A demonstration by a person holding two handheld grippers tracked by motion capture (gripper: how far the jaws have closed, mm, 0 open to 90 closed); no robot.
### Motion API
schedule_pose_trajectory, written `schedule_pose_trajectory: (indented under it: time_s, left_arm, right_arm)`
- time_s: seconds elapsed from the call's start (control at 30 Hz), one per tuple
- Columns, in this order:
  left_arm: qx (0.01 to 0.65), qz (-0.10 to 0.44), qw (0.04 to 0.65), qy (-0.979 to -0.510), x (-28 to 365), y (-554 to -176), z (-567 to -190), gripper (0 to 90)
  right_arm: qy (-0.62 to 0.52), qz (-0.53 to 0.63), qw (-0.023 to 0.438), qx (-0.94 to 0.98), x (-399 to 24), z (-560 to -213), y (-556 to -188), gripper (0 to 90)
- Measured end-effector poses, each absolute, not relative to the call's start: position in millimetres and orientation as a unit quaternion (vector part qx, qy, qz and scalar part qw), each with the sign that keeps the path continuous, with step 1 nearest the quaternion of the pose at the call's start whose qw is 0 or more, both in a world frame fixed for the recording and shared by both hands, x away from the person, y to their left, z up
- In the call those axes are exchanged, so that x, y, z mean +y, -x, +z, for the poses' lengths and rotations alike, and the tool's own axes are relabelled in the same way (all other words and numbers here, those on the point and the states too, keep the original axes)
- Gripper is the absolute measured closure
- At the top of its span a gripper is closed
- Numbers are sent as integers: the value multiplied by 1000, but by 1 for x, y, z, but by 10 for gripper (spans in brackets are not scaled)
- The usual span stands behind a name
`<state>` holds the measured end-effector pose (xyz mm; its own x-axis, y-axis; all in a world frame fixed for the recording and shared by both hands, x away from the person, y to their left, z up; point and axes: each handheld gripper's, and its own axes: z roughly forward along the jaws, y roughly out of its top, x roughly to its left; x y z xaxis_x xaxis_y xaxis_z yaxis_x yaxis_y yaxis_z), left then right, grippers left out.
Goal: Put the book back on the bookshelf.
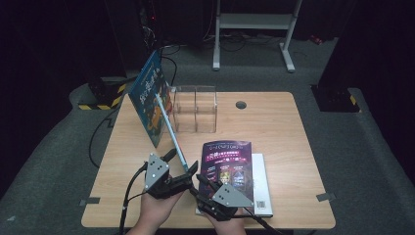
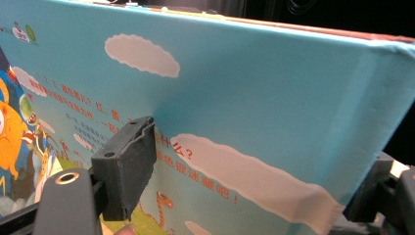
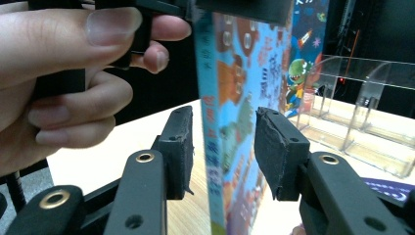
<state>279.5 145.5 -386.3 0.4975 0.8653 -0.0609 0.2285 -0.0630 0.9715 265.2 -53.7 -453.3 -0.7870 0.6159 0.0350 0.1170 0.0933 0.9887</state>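
A blue picture book (image 1: pixel 152 95) stands tilted on its edge at the table's left, its near corner lifted toward me. My left gripper (image 1: pixel 182 162) is shut on that near end. In the left gripper view one pad (image 2: pixel 128 171) presses the cover (image 2: pixel 274 93) and the other jaw sits behind the far edge. My right gripper (image 1: pixel 196 184) is just right of it. In the right gripper view its jaws (image 3: pixel 225 152) straddle the book's thin edge (image 3: pixel 211 147), with a gap on each side, so it is open.
A purple book (image 1: pixel 227 166) lies flat on a white one (image 1: pixel 263 183) at the near right. A clear acrylic divider rack (image 1: pixel 195 108) stands behind the blue book. The wooden table (image 1: pixel 279 127) has a cable hole (image 1: pixel 240 104). A hand (image 3: pixel 68 73) grips the left gripper.
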Motion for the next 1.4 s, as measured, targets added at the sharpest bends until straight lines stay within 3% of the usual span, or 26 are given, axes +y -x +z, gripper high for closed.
schedule_pose_trajectory:
  time_s: [0.63, 1.4]
  left_arm:
    - [399, 302, 543, -674, 156, -273, -387, 303]
    - [405, 318, 533, -672, 189, -263, -387, 465]
  right_arm:
    - [-315, 600, 269, 685, -125, -451, -279, 580]
    - [-333, 590, 267, 685, -132, -459, -283, 582]
